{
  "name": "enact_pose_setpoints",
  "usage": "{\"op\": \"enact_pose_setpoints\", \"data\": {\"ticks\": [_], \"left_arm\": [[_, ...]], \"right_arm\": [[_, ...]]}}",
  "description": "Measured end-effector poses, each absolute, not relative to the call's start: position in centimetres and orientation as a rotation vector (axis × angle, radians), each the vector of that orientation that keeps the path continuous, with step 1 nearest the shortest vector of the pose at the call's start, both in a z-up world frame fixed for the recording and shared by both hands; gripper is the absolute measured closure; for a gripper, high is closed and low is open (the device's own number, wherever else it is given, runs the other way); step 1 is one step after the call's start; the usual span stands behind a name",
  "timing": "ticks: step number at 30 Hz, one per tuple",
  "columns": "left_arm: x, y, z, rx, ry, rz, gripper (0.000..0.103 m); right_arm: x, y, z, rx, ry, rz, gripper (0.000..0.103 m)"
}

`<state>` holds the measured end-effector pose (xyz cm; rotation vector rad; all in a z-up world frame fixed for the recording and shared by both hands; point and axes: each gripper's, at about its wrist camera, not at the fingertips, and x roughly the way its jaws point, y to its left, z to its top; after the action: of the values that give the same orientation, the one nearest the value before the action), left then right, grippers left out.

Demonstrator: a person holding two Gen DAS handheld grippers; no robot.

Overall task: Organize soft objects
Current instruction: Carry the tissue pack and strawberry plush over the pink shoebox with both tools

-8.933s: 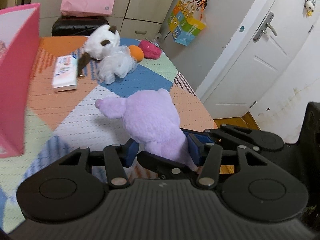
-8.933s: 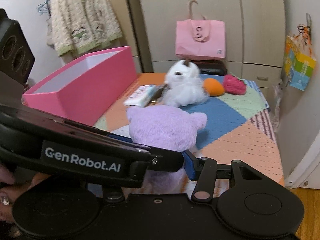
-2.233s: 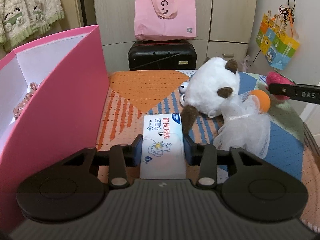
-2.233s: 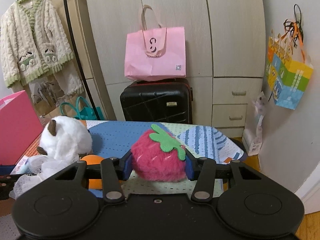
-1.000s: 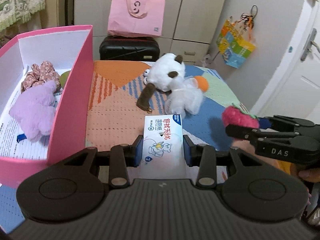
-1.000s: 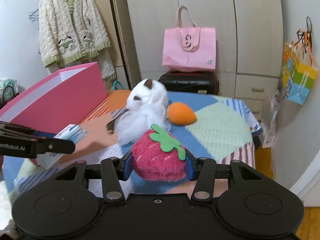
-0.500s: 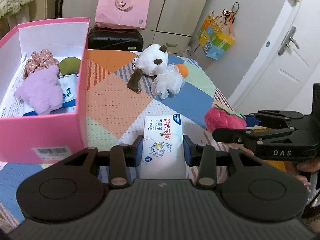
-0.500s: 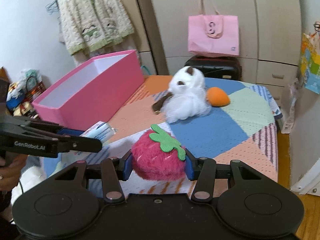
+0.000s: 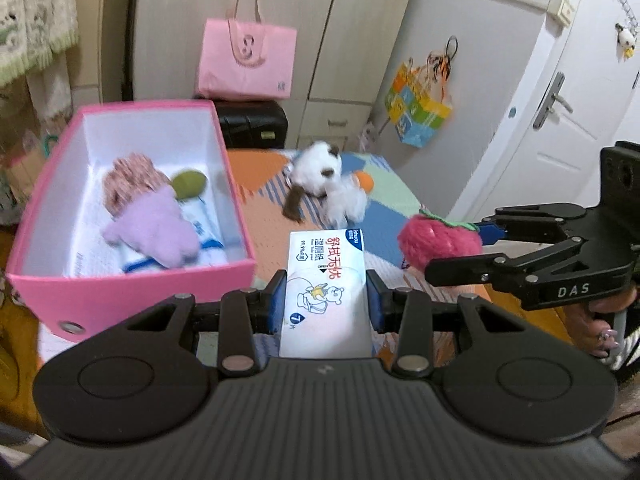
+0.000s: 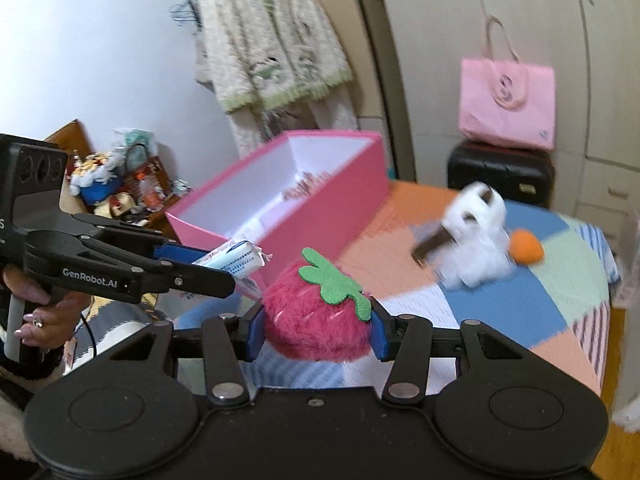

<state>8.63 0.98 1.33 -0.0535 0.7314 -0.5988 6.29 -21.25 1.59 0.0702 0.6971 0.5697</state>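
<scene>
Both claws have lifted off the bed — left claw [image 9: 326,300] pinching the wipes pack [image 9: 326,276], right claw [image 10: 316,330] the plush strawberry [image 10: 316,316].

White plush toy [image 10: 476,236] at two o'clock is motion-blurred, features unreadable. Tissue pack [image 9: 326,296] has its near end hidden behind the left gripper [image 9: 326,300] body.
</scene>
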Motion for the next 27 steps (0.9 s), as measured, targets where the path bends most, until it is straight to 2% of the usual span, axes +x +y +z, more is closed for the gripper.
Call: {"op": "enact_pose_setpoints", "data": {"ticks": [11, 21, 27], "left_arm": [[9.8, 5.5, 3.9, -0.085, 0.665, -0.529, 0.065], [15.4, 9.6, 2.6, -0.113, 0.656, -0.372, 0.065], [19.4, 10.2, 0.8, -0.043, 0.671, -0.308, 0.065]], "right_arm": [[8.8, -16.4, 4.4, 0.008, 0.633, 0.683, 0.048], [14.0, -11.3, 5.3, -0.052, 0.561, 0.725, 0.048], [18.6, -9.8, 4.6, -0.045, 0.588, 0.717, 0.048]]}}
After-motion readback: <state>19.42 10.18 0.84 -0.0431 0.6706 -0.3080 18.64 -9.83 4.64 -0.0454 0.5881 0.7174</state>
